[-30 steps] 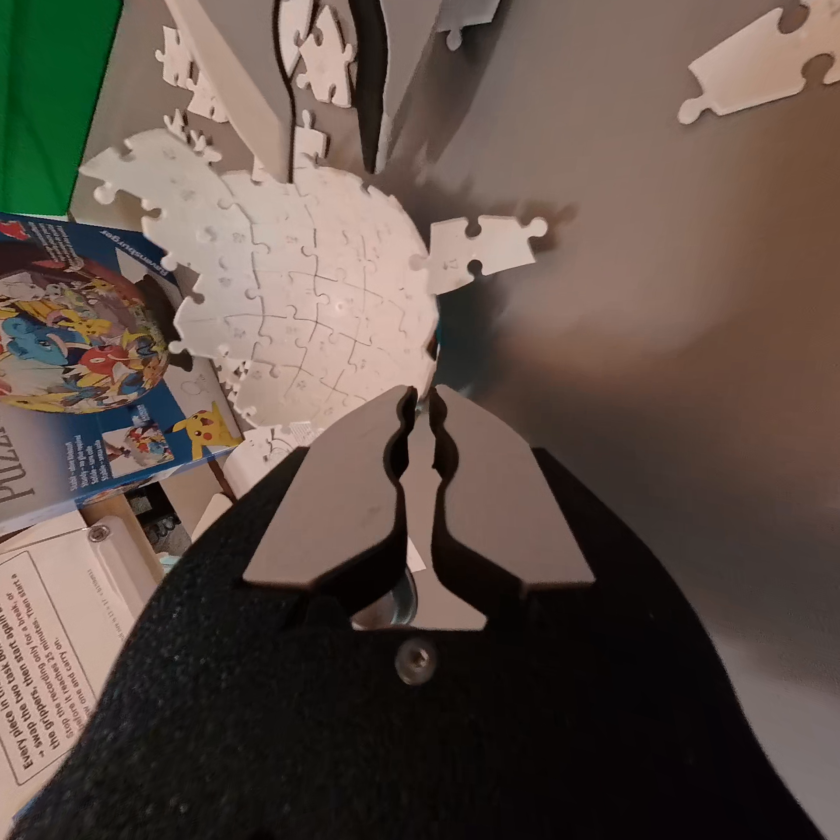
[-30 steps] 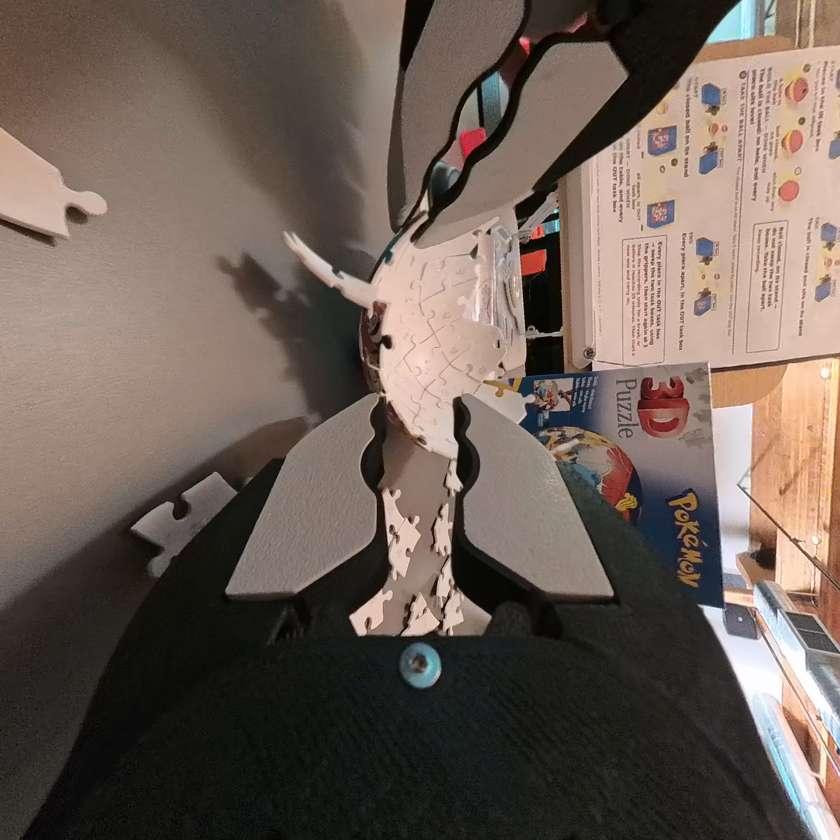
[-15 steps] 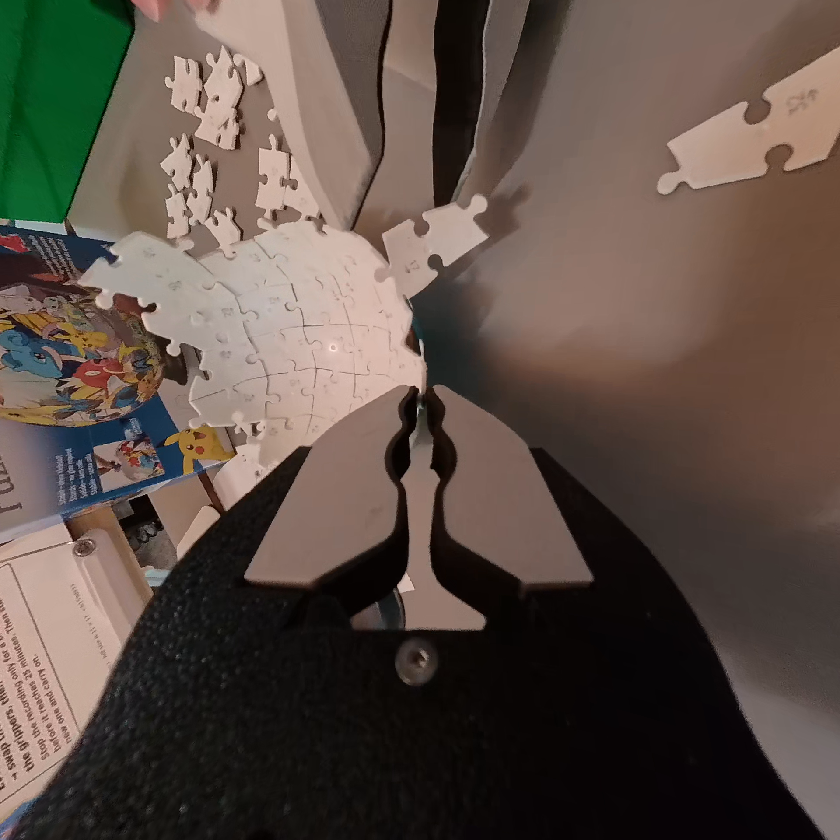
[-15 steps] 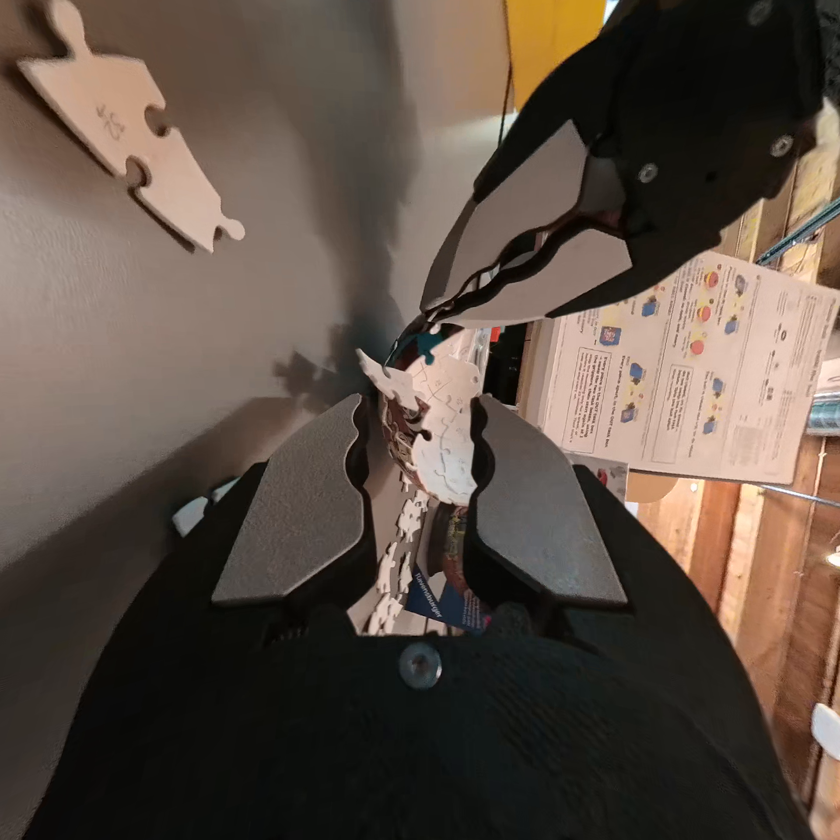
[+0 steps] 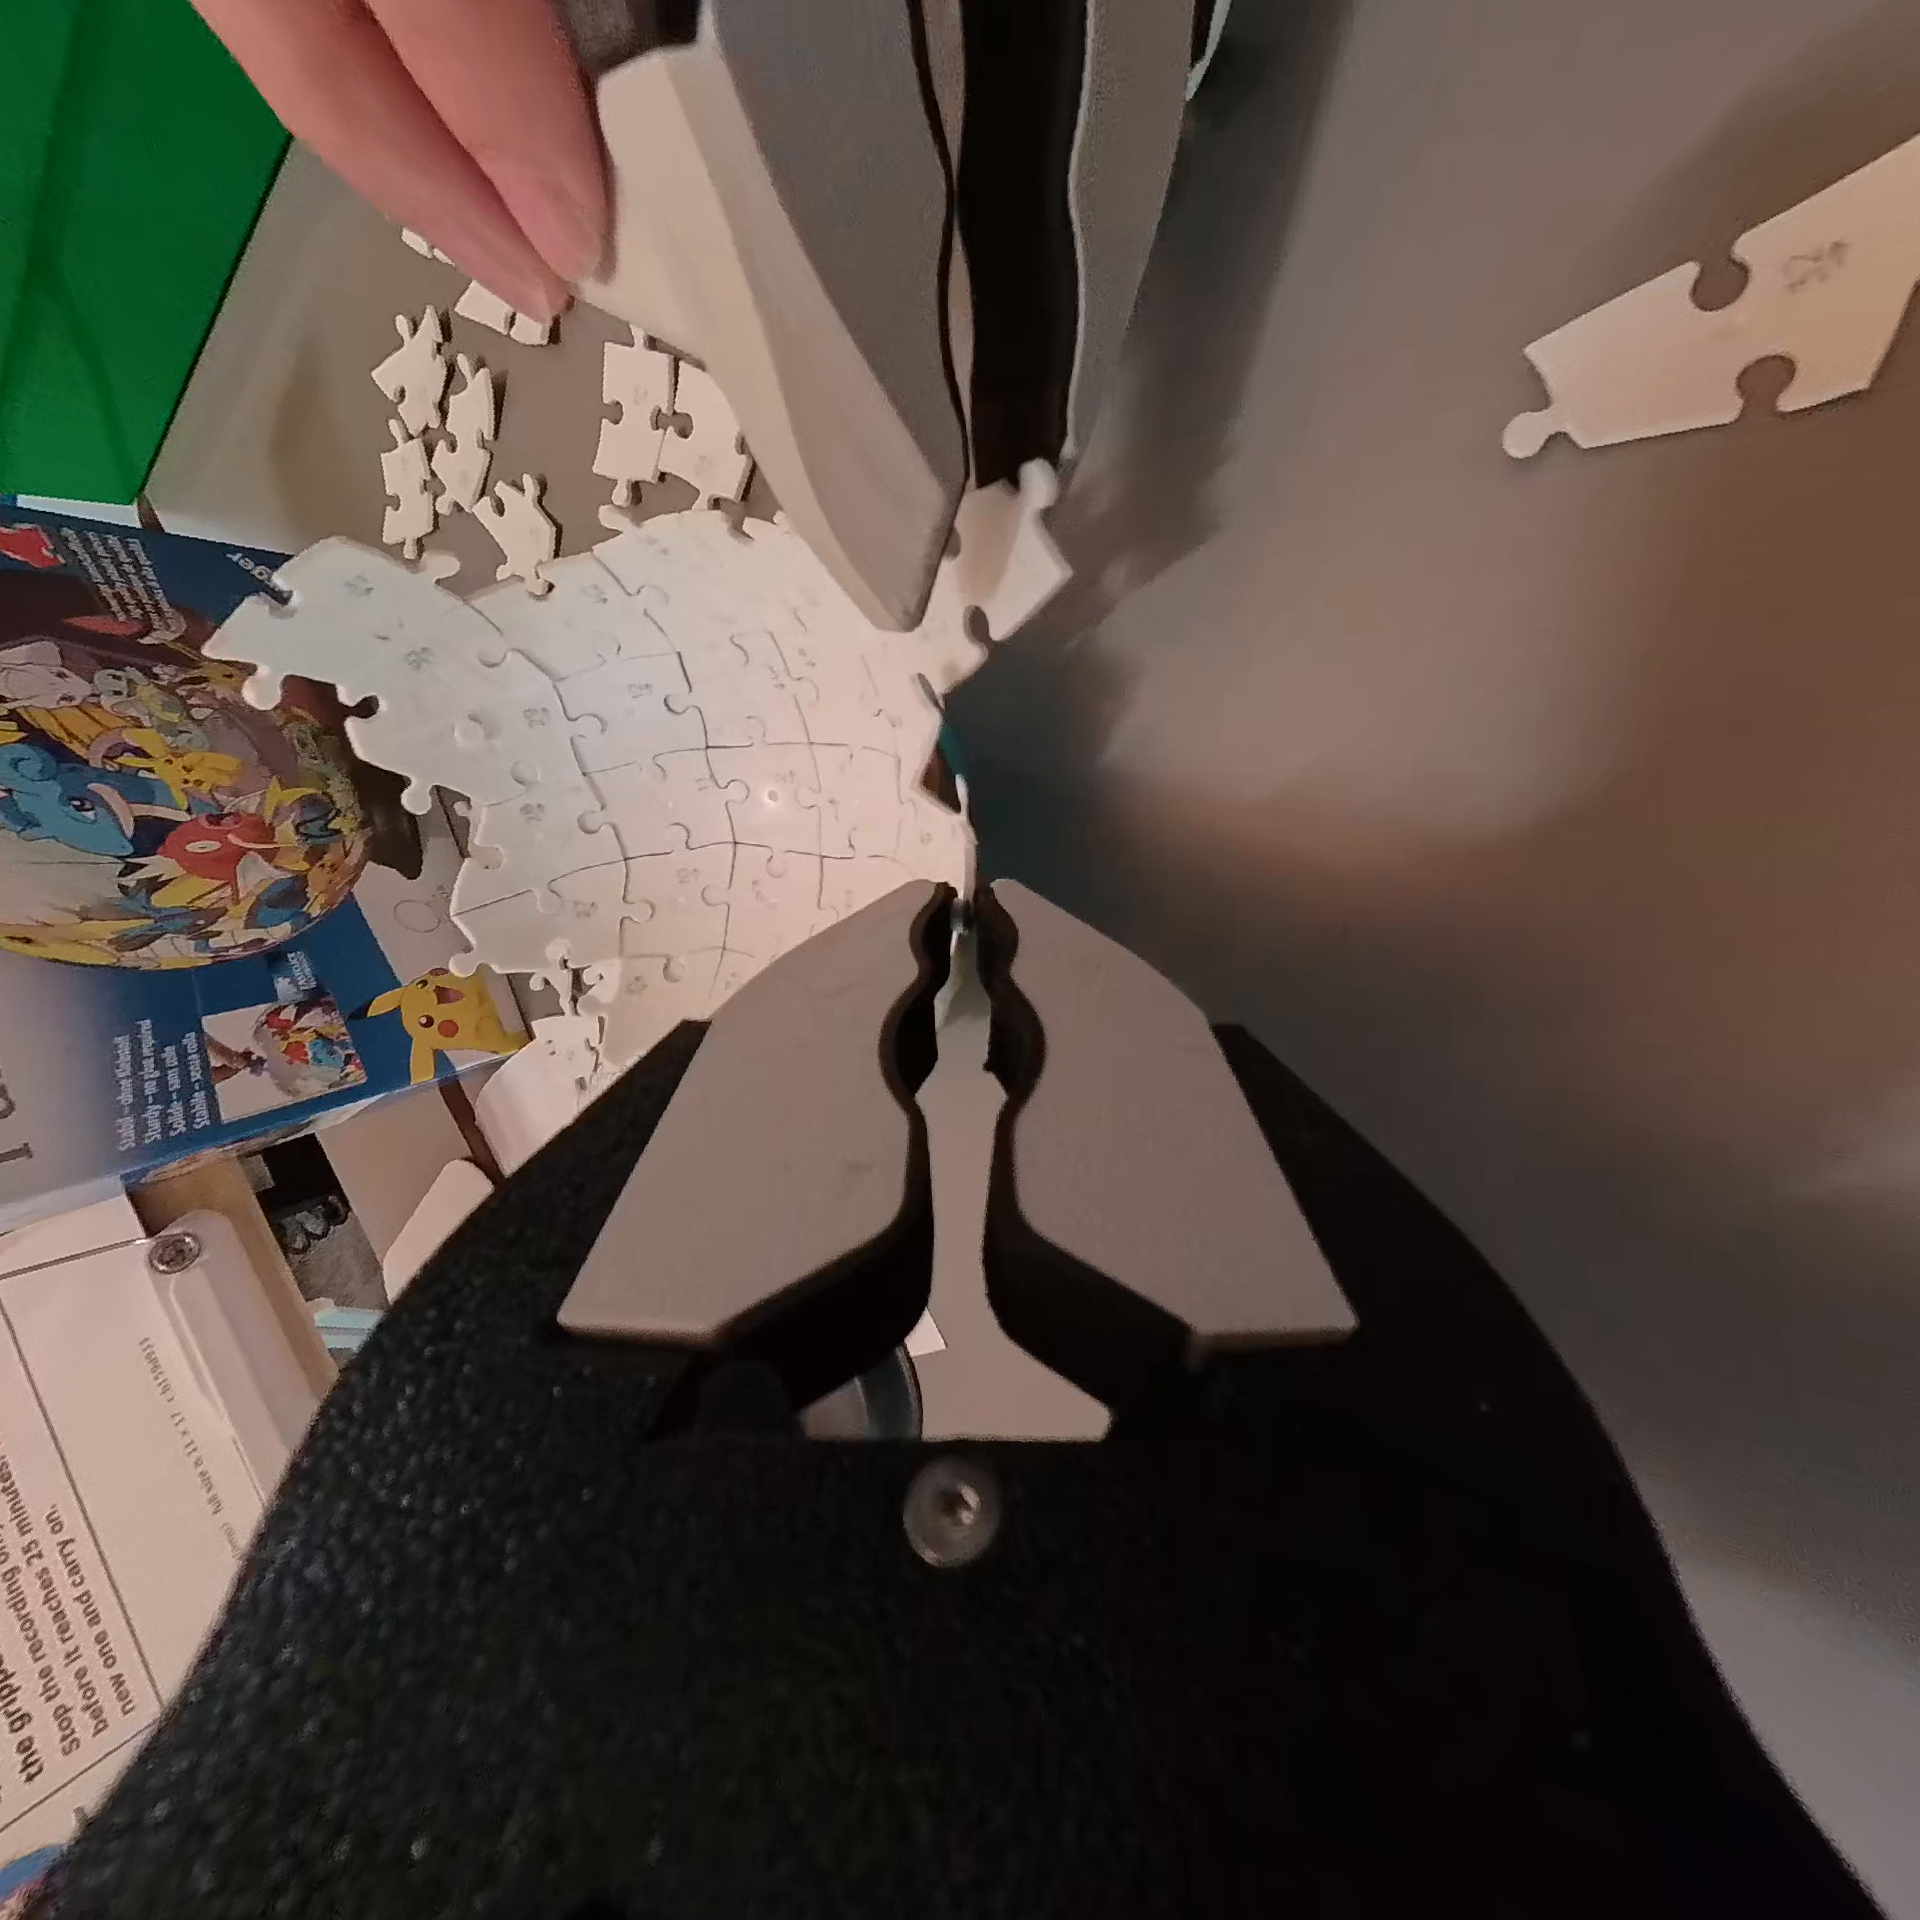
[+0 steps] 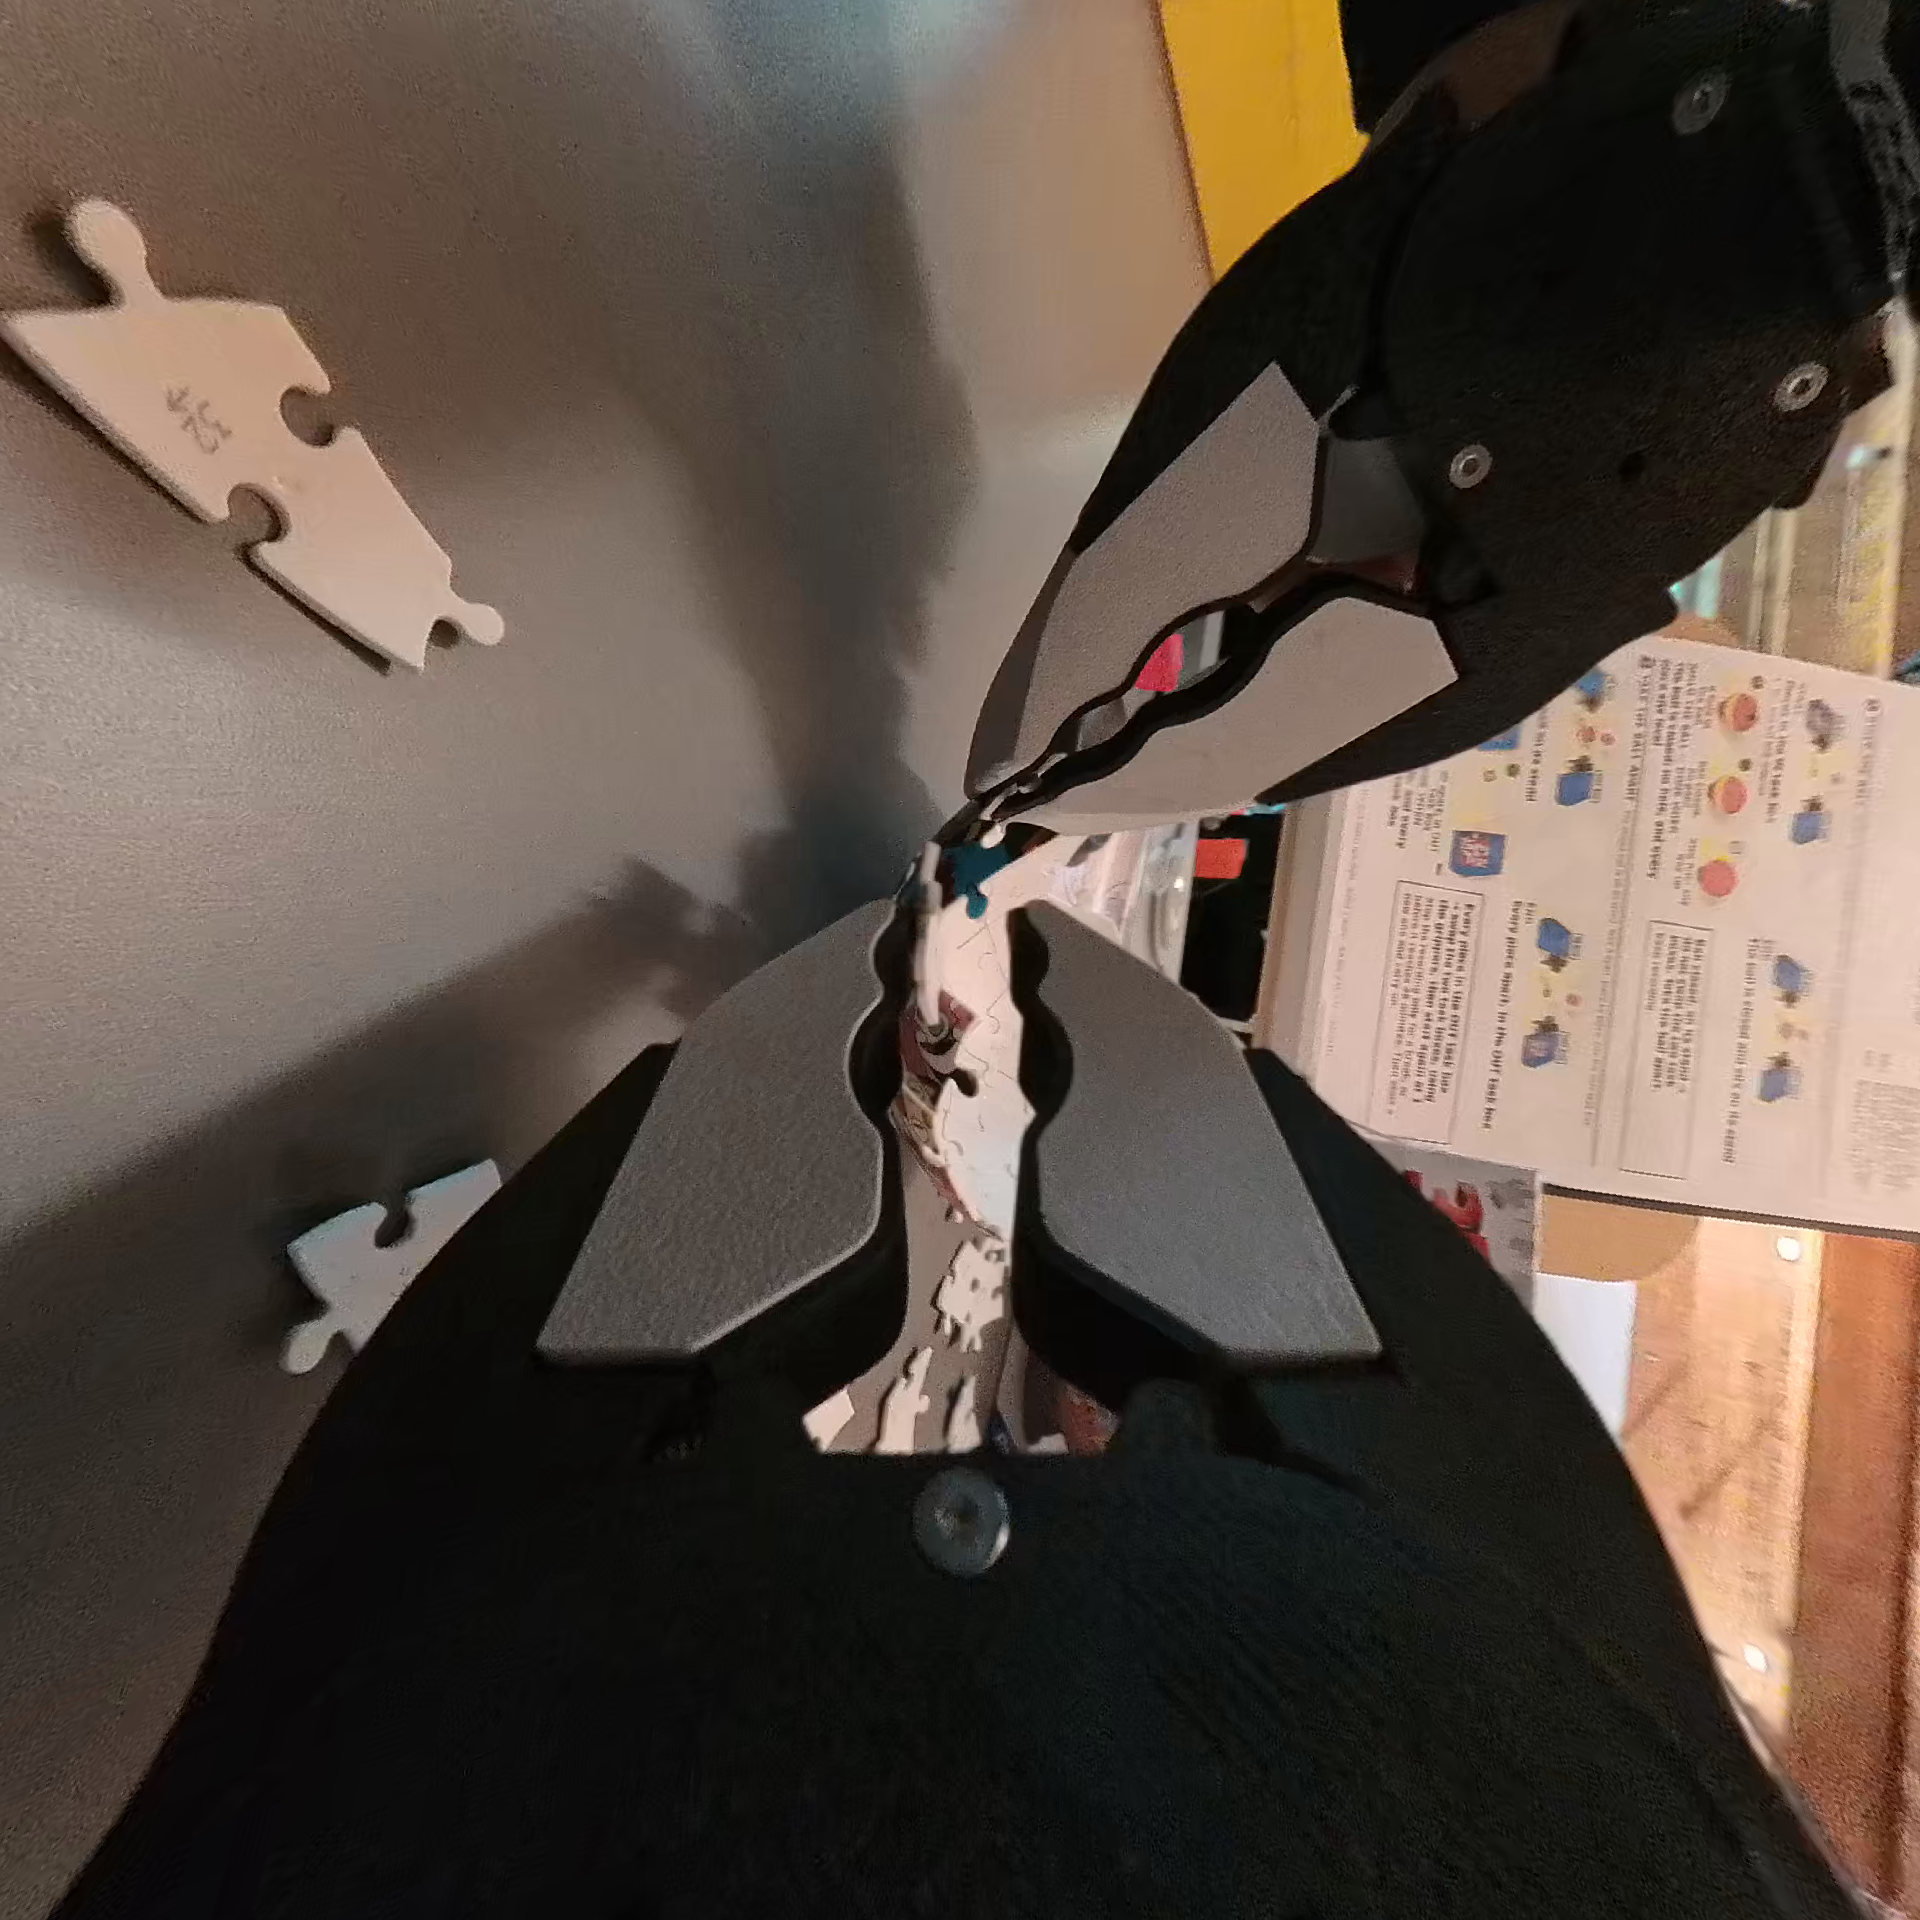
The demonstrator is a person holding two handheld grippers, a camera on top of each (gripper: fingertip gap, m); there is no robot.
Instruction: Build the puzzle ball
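Observation:
The partly built puzzle ball (image 5: 675, 779) is a curved shell of joined pieces with its white inner side facing the left wrist view. My left gripper (image 5: 961, 914) is shut on the shell's near rim. My right gripper (image 5: 987, 530) comes in from the top and pinches the far rim, where one piece (image 5: 1013, 561) sticks out. In the right wrist view the shell (image 6: 956, 1049) stands edge-on between the fingers of my right gripper (image 6: 956, 925), which are closed on it. The left gripper (image 6: 997, 805) holds the shell's top edge there.
Two joined loose pieces (image 5: 1714, 343) lie on the grey table (image 5: 1455, 1039); they also show in the right wrist view (image 6: 260, 436). Several loose pieces (image 5: 457, 416) lie beyond the shell. A puzzle box (image 5: 156, 779), an instruction sheet (image 6: 1662, 935) and a hand (image 5: 447, 135) are nearby. Across from one pair of fingers to the other is roughly 5 centimetres.
My right gripper's fingers have narrowed onto the shell, which has turned edge-on to it. The hand behind the right gripper has come into the left wrist view.

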